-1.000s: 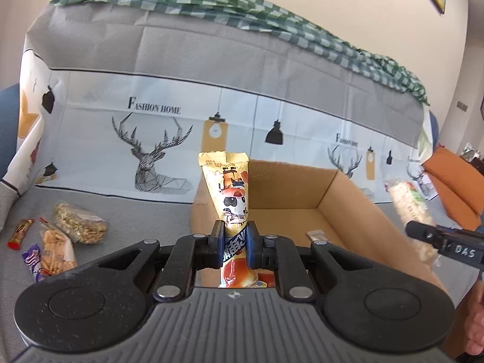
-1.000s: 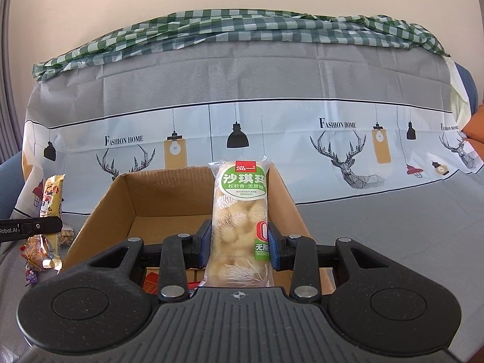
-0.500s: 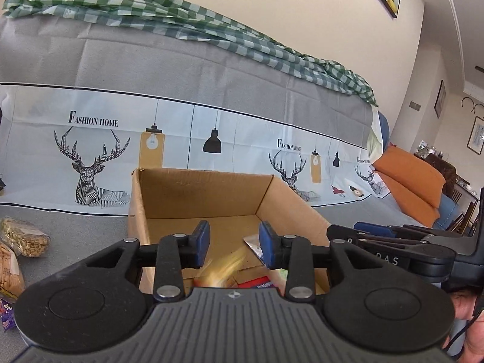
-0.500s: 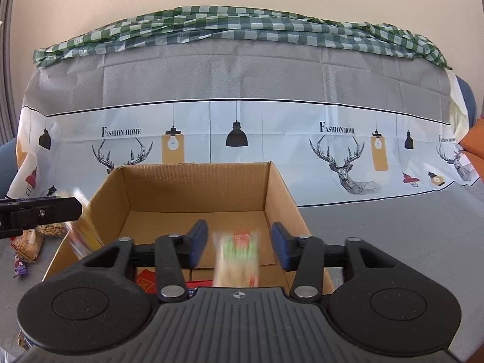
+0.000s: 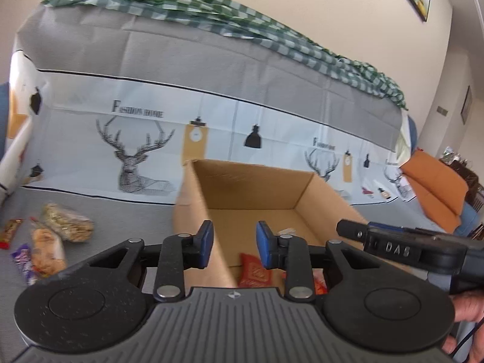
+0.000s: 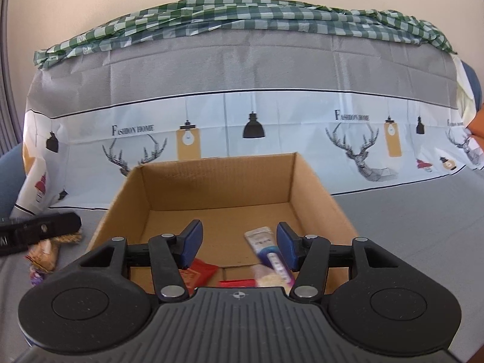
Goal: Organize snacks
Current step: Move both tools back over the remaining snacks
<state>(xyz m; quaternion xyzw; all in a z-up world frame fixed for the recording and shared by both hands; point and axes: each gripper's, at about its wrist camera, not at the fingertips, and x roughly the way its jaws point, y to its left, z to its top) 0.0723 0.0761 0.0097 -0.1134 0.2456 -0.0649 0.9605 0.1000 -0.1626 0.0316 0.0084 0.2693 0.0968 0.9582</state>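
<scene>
Left gripper (image 5: 234, 243) spread, jaws just narrowing, nothing between. Right gripper (image 6: 239, 243) spread, jaws just widening, empty. Snacks (image 6: 269, 254) lie in box (image 6: 217, 181), lower centre; more packets (image 5: 48, 242) lower left outside.

The box (image 6: 217, 181) is plain brown corrugated cardboard, matt, with faint ribbing on its inner walls. The snack packets (image 5: 50, 242) beside it are glossy plastic film, some clear. The printed cover (image 6: 272, 72) over the sofa looks like thin, creased matt sheeting; the green checked cloth (image 6: 242, 15) above it is crumpled. Both grippers' bodies are grainy black plastic with shiny metal pins and smooth blue pads (image 6: 286, 246)
</scene>
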